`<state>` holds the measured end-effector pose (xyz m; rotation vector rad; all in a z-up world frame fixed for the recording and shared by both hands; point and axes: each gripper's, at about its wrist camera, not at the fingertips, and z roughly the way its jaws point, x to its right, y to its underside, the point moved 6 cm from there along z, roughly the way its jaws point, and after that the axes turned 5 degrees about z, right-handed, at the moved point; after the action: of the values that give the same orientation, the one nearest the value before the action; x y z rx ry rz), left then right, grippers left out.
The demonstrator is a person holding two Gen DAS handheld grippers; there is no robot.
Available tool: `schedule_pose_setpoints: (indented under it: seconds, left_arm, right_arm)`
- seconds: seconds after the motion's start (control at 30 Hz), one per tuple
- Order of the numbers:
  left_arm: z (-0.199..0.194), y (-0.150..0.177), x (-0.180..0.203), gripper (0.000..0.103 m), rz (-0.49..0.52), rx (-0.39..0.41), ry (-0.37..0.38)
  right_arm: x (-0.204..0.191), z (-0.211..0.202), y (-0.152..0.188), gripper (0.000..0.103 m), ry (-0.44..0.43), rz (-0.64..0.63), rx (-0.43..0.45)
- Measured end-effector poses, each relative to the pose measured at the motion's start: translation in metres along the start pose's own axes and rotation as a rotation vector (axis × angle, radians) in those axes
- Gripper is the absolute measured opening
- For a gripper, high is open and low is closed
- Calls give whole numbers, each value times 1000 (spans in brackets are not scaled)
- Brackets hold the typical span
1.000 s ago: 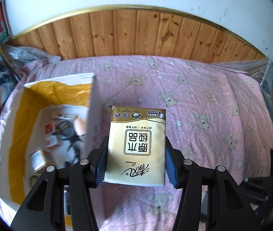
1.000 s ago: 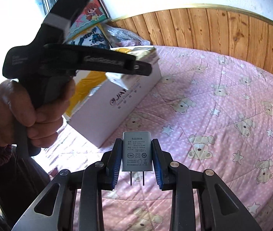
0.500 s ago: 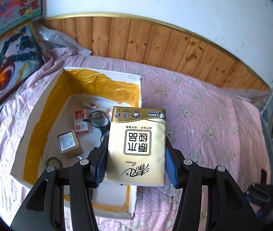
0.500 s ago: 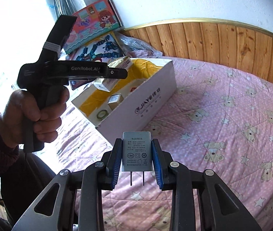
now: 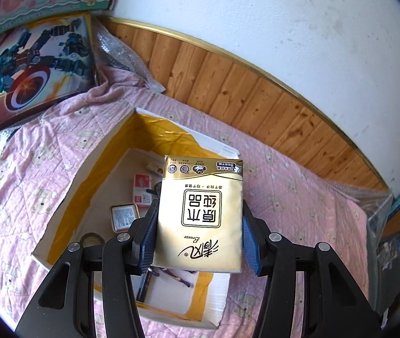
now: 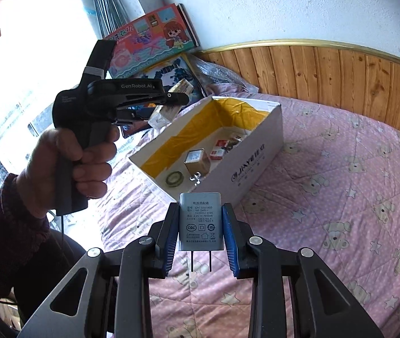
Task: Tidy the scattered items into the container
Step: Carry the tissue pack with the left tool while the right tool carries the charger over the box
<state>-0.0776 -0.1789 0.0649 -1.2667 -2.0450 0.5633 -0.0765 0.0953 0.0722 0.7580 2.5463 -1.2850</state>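
- so the white cardboard box point(image 5: 59, 256) with the yellow lining already has a handful of stuff in it: a small tin with a label point(image 5: 124, 216), a red and white packet point(image 5: 142, 190), a roll of tape point(image 6: 174, 178), plus a few bits I can't make out
- left gripper point(image 5: 198, 236) has its fingers spread wide and clamped on a gold tissue pack point(image 5: 200, 214), hanging right over the open box, looks ready for the drop
- right gripper point(image 6: 200, 231) is pinched narrow on a grey power adapter point(image 6: 200, 221), prongs pointing back at the camera, held over the pink bear quilt point(image 6: 340, 197) just short of the box, so that one goes in after
- no other loose items on the quilt that I can spot
- readable stuff: tissue pack says "Breeze" with big Chinese characters, box side reads something like "JIAYE", the other gripper's body says "GenRobot.AI", adapter has CCC-type marks but the fine print is too small
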Motion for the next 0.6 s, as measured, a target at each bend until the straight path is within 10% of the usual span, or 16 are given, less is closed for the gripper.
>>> schedule_pose_setpoints:
  seconds: [0.6]
  left_arm:
    - [35,-24,-56,54,-46,-14,-43]
  right_arm:
    - [-35,57,-60,31,-69,-4,28]
